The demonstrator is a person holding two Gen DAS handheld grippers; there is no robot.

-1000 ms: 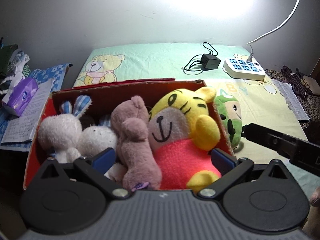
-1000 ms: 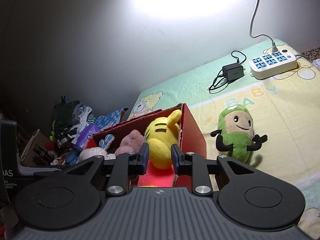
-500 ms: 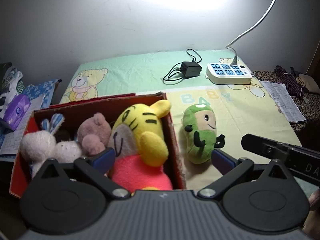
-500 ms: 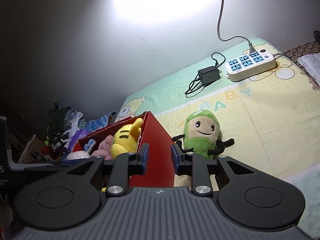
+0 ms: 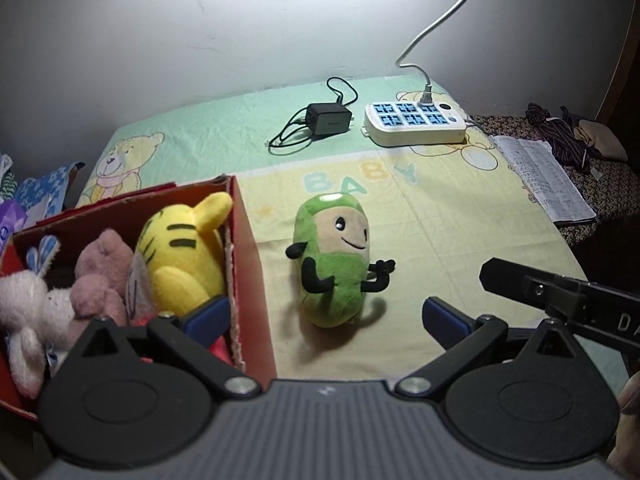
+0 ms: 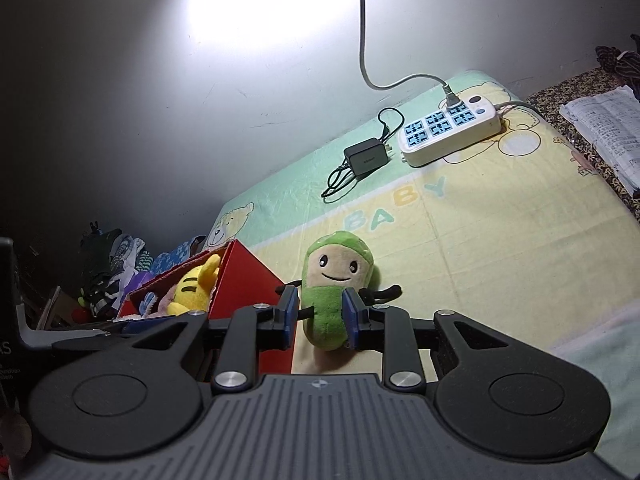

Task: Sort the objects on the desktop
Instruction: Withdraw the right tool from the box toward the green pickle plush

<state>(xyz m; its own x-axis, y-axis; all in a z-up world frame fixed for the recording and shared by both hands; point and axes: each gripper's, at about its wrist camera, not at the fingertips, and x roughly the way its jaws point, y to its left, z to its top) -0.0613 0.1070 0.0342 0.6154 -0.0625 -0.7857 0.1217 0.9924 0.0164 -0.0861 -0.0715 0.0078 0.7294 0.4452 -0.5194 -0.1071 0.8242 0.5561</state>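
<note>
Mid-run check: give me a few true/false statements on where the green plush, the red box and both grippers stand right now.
1. The green plush lies inside the red box. False: it sits on the blanket, right of the box.
2. The right gripper is open, its fingers on either side of the green plush. True.
3. The left gripper is shut on the yellow tiger plush. False: it is open and holds nothing.
4. The yellow tiger plush is in the red box. True.
5. A cable is plugged into the white power strip. True.
</note>
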